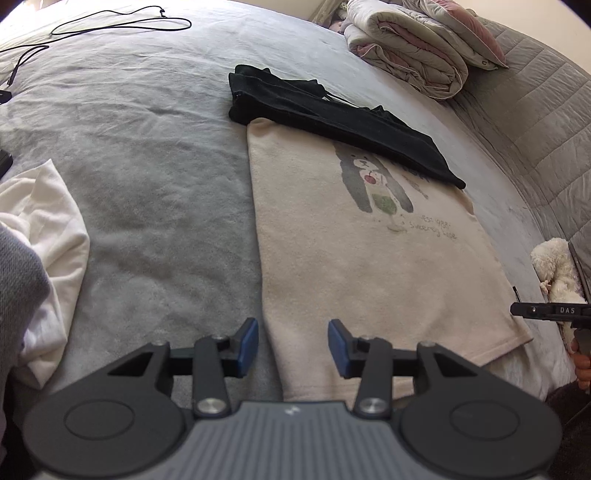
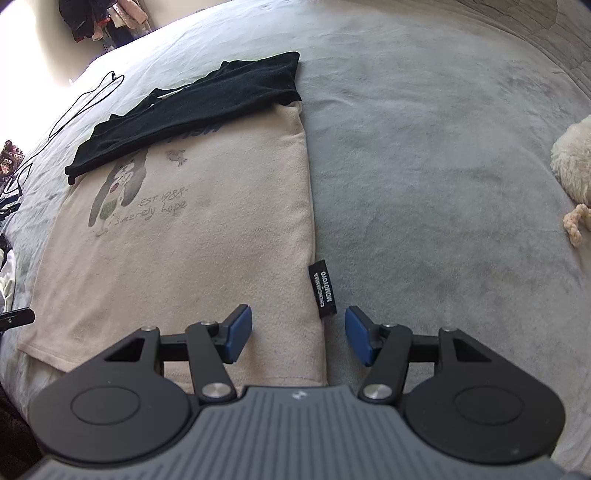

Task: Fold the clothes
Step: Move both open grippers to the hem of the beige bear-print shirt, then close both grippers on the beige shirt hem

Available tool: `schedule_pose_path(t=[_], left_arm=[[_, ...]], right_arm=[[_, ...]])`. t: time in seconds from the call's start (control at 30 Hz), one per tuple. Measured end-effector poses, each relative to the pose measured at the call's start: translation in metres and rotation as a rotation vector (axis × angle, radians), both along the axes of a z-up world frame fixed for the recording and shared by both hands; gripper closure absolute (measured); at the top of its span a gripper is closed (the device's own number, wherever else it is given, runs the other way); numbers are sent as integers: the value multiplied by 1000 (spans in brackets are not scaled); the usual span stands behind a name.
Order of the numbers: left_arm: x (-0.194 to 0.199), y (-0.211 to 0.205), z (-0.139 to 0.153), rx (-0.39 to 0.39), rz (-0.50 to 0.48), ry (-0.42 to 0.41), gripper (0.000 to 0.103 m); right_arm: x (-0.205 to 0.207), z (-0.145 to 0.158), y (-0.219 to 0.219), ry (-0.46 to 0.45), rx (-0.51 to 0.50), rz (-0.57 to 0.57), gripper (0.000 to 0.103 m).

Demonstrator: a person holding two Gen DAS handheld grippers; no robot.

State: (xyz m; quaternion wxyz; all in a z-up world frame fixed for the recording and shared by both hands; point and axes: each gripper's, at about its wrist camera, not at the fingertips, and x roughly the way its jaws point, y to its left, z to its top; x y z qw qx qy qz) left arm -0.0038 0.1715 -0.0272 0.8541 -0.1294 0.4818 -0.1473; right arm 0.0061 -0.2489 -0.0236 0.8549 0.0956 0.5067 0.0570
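A cream T-shirt [image 1: 369, 258] [image 2: 184, 240] with a dog print lies flat on the grey bed cover [image 1: 147, 166], its sides folded in. A black garment [image 1: 332, 118] [image 2: 192, 110] lies across its far end. My left gripper [image 1: 293, 347] hovers open above the shirt's near left edge, with nothing between its blue pads. My right gripper [image 2: 298, 336] stands open over the near right edge, by the black side label [image 2: 323, 288]. Each gripper shows at the rim of the other's view: right gripper [image 1: 546, 310], left gripper [image 2: 16, 317].
A crumpled white garment [image 1: 44, 258] lies at the left beside a grey cloth [image 1: 18, 295]. A folded quilt [image 1: 413, 48] sits at the far right by the padded headboard [image 1: 546, 122]. A black cable [image 1: 122, 22] runs at the far left. A plush toy [image 2: 572, 162] lies to the right.
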Motion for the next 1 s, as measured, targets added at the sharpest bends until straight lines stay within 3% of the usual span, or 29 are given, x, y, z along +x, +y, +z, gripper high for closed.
schedule_pose_path(t=[0.43, 0.73, 1.0], left_arm=[[-4, 0, -1, -7, -52, 47, 56], [-6, 0, -5, -38, -108, 101, 58], [-9, -5, -6, -56, -156, 126, 59]], right_arm=[[-12, 0, -9, 32, 33, -8, 43], [-15, -5, -1, 60, 60, 67, 42], [-13, -6, -1, 96, 95, 68, 60]])
